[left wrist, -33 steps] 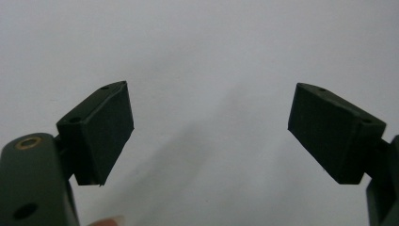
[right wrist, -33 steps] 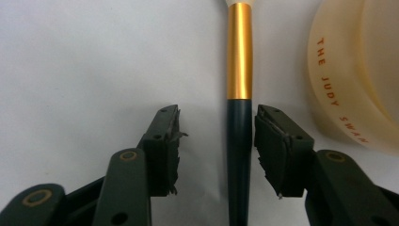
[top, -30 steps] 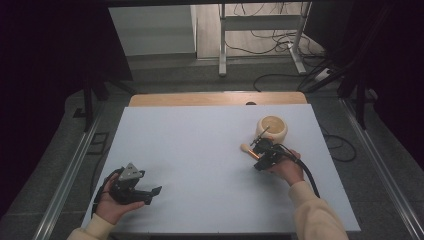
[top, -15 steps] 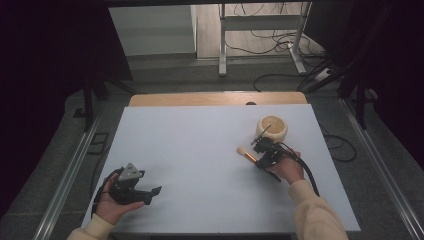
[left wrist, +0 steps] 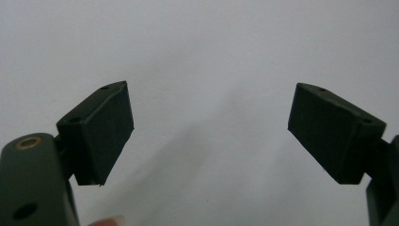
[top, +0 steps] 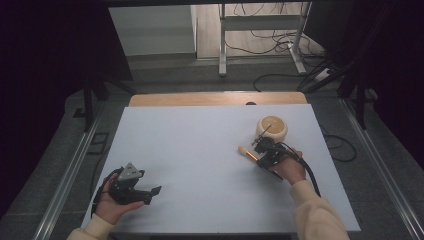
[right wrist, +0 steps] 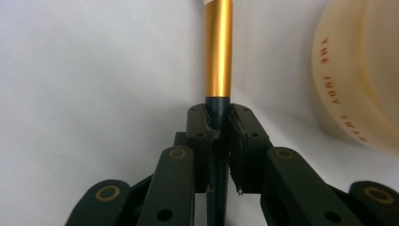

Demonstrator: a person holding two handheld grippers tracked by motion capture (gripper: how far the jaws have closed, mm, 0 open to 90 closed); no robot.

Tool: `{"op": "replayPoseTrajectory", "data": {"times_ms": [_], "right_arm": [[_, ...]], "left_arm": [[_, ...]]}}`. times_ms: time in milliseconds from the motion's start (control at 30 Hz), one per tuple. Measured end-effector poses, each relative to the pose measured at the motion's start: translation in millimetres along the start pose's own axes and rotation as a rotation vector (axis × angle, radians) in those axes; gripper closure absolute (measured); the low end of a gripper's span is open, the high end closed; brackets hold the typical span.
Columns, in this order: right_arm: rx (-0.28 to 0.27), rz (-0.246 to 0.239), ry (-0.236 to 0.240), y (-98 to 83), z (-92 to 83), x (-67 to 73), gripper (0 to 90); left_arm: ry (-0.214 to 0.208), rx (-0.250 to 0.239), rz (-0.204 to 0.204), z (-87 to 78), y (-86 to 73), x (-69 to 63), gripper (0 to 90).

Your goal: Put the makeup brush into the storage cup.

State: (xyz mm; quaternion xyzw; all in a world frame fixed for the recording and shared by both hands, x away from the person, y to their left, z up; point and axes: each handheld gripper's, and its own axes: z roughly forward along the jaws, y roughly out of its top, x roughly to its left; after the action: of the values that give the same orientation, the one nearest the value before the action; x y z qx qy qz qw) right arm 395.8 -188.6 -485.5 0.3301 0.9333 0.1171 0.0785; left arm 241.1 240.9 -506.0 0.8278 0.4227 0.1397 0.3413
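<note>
Your right claw (right wrist: 219, 127) is clenched on the dark handle of a makeup brush (right wrist: 218, 52); its jaws have just been closing, and in the right gripper view both pads press the handle from either side. From the grip the brush runs straight toward 12 o'clock, its dark handle giving way to a gold metal sleeve just past the pads. In the high view the same right claw (top: 261, 151) sits at about 3 o'clock on the white counter (top: 190, 145), with the brush (top: 248, 153) reaching toward 10 o'clock from it and its pale tip lying low over the surface; whether the tip touches the surface cannot be told.

Just beyond your right claw, at 1 o'clock from it in the high view, a cream-coloured round cup (top: 272, 128) stands upright and open at the top. In the right gripper view its curved wall (right wrist: 357, 75), printed with small red letters, stands at 2 o'clock, beside the brush and apart from it.

Your left claw (left wrist: 209, 132) is released, its two black jaws standing wide apart with bare counter between them. In the high view it (top: 150, 191) rests at about 8 o'clock on the counter, well apart from the brush and cup, with the grey three-cornered plate on top.
</note>
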Motion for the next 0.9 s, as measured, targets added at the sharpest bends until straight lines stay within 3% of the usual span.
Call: {"op": "replayPoseTrajectory", "data": {"times_ms": [367, 900], "right_arm": [[-0.074, -0.025, -0.014, 4.1, -21.5, 5.7, 79.5], [-0.169, -0.009, 0.012, 1.8, -39.7, 4.4, 79.5]], "left_arm": [[0.0, 0.0, 0.001, -0.1, 0.1, 0.0, 15.3], [0.001, -0.001, -0.003, -0.3, 0.0, -0.2, 15.3]]}}
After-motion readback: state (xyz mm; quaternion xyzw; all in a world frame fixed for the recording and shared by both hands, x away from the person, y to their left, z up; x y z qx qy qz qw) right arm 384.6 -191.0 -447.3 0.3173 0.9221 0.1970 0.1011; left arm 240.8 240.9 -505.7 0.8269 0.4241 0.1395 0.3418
